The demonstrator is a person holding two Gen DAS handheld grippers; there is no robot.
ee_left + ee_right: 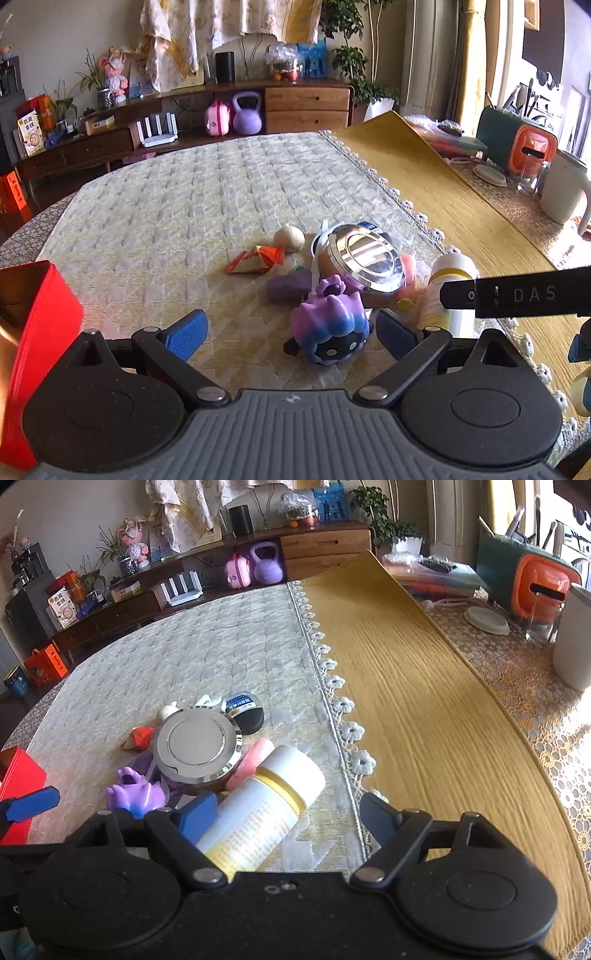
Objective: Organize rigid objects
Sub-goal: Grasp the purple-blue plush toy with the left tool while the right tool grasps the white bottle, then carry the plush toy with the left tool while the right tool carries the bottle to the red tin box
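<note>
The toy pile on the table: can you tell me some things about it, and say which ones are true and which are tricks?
1. The white bottle is lying on its side. True.
2. The round silver lid sits in the pile. True.
3. The right gripper squeezes the bottle. False: its fingers stand wide, one on each side of the bottle, not pressing it.
4. The purple toy is inside the red box. False: it lies on the quilted cloth, between the open fingers of the left gripper.
5. The red box stands to the left of the pile. True.

Purple kettlebell (246, 117) under wooden sideboard (306, 105); orange appliance (541, 587) right
</note>
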